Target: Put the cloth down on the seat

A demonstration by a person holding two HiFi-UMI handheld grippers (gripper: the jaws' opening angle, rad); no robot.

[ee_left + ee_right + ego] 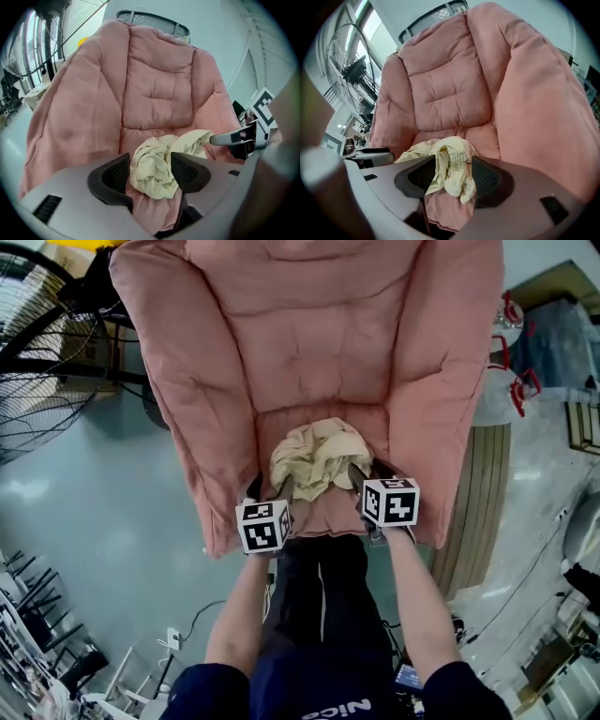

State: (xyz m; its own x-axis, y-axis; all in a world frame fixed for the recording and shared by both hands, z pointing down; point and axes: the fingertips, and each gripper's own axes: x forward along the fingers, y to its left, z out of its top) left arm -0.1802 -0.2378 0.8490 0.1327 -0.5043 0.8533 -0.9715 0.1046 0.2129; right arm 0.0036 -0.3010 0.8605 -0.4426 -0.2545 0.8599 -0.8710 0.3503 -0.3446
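the cloth (317, 460) sits crumpled on the seat (283, 427) of the pink armchair (319, 324), close to the front lip, so the put-down looks as good as done. the left gripper (150, 169) stands wide, its dark pads either side of one end of the bundle, and as far as i can judge they're flanking it, not pinching it. same story on the right gripper (449, 176): jaws spread, with a fold of cloth draped loosely between them. here's what matters now: the bundle's long axis runs side to side across the seat, one end in each set of jaws, with both grippers level at the front edge and neither one nearer. the cloth lies straight ahead of both, so the likely next move is a straight pull back toward the person. the risk is a pad snagging a fold and dragging it off the lip.
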